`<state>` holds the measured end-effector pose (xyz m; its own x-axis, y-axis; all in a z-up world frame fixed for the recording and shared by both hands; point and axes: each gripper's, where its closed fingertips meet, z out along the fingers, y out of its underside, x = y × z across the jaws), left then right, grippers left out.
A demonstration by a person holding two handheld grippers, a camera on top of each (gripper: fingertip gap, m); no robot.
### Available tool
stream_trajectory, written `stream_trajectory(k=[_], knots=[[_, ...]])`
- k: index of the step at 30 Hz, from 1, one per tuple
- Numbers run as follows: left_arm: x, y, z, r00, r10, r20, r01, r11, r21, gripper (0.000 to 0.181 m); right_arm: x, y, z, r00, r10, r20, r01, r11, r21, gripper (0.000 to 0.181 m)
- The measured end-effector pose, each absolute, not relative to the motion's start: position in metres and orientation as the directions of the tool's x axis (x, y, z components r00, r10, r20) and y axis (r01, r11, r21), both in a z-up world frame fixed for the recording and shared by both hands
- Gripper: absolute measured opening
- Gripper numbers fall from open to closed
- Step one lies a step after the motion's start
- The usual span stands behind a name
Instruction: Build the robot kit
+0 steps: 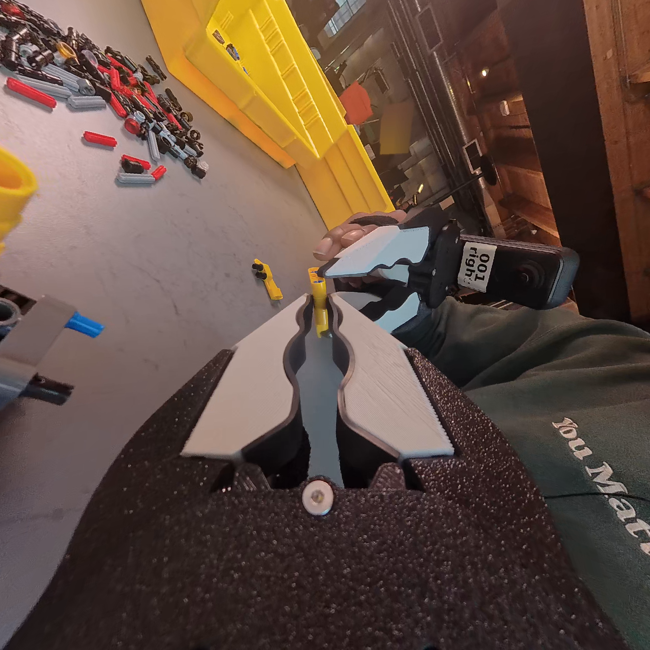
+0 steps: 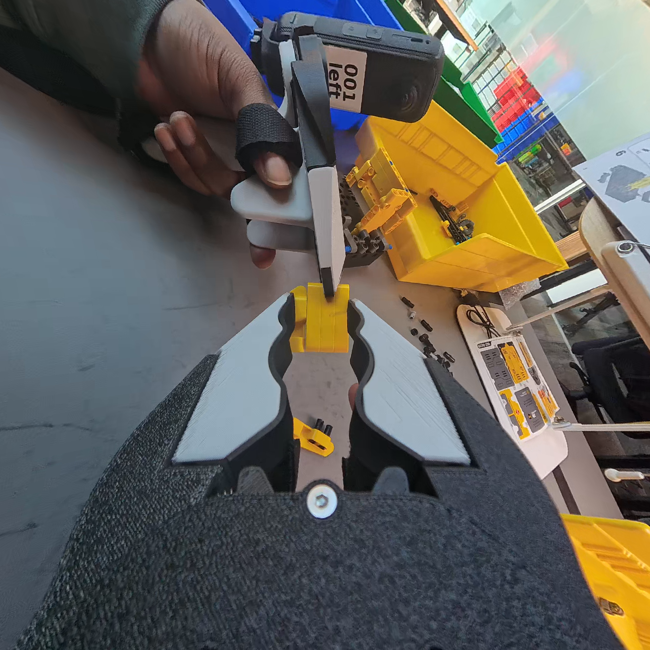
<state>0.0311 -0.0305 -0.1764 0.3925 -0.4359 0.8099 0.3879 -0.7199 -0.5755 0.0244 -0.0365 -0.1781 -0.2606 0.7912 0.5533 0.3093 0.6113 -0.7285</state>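
Both grippers pinch one small yellow plastic brick assembly (image 2: 322, 322) above the grey bench (image 2: 105, 316)

Left gripper (image 1: 319, 303) nearly closed on its narrow edge; right gripper (image 2: 320, 309) part-open, clamping its flat sides; opposed pulls could twist it free, dropping it onto the loose yellow connector piece with black pins (image 2: 313, 438).

Each camera (image 1: 527, 278) carries a white lettered sticker (image 1: 476, 267). Your green sweatshirt (image 1: 562, 404) bears pale lettering. A printed sheet (image 2: 517, 383) lies right of your right gripper (image 2: 320, 299).
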Motion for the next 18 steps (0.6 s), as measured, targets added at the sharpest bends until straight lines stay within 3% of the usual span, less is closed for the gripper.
stream_trajectory(k=[6,10,14,18], knots=[[0.03,-0.031,-0.165,0.391,-0.487,0.781,0.391,-0.681,-0.62,0.006,0.024,-0.036,-0.167,-0.223,0.8,0.557,0.246,0.599,-0.762,0.032],[0.026,-0.034,-0.156,0.409,-0.544,0.733,0.362,-0.64,-0.677,0.006,0.039,-0.027,-0.164,-0.295,0.919,0.261,0.3,0.349,-0.888,0.055],[0.031,-0.045,-0.172,0.467,-0.578,0.669,0.178,-0.68,-0.712,0.006,0.072,0.008,-0.19,-0.325,0.926,0.19,0.479,0.335,-0.812,0.045],[0.048,-0.067,-0.198,0.452,-0.597,0.662,-0.038,-0.755,-0.655,0.006,0.096,0.005,-0.225,-0.386,0.917,0.104,0.632,0.345,-0.694,0.04]])
